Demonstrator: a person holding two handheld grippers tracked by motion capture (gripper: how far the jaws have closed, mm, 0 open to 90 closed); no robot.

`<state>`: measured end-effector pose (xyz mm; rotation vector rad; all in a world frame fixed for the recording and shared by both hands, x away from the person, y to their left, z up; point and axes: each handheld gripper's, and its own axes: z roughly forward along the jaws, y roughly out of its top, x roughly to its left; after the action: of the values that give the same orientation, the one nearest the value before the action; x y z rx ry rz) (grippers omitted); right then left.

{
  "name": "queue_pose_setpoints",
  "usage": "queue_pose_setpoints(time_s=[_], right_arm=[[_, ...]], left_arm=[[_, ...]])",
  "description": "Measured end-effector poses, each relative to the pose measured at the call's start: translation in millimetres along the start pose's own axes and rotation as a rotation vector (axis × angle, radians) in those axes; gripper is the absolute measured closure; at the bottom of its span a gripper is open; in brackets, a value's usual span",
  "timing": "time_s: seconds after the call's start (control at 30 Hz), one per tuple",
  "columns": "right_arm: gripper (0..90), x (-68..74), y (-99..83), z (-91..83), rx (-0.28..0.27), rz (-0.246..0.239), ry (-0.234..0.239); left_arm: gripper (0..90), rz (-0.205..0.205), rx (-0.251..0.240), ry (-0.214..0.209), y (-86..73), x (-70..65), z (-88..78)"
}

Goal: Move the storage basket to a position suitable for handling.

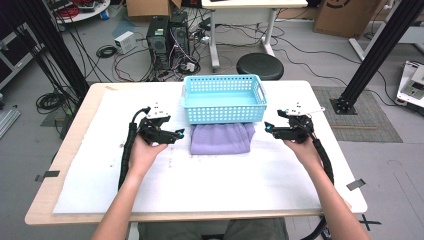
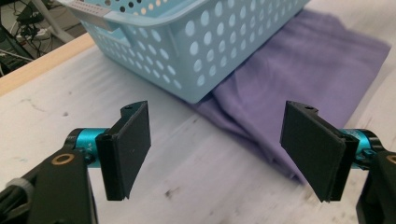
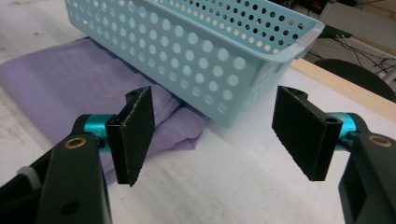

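The left tool sits in the person's left hand just left of the folded purple cloth, pointing right toward it, its 2 jaws spread wide with nothing between them. In the left gripper view the cloth lies beyond those jaws, with bare table under them. The right tool, held in the right hand, mirrors it just right of the cloth and points left, its jaws likewise spread and empty. In the right gripper view the cloth's near corner lies past the left-side jaw. The cloth rests flat on the white-covered table, near the middle, and its far edge is tucked under the light blue perforated basket, which stands on it at the far side. The basket's holed wall shows close up in the left gripper view and again in the right gripper view. Beyond the table, on the floor, stand a black stool and 2 computer towers.
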<state>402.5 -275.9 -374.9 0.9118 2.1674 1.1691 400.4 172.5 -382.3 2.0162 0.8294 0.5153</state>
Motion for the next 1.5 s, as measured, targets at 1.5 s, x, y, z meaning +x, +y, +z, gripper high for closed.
queue_pose_setpoints(time_s=[1.5], right_arm=[[24.2,40.4,-33.2,26.0,0.028,0.089,-0.026]], left_arm=[[24.6,-0.111,-0.076,0.000,-38.4,-30.7,27.0]])
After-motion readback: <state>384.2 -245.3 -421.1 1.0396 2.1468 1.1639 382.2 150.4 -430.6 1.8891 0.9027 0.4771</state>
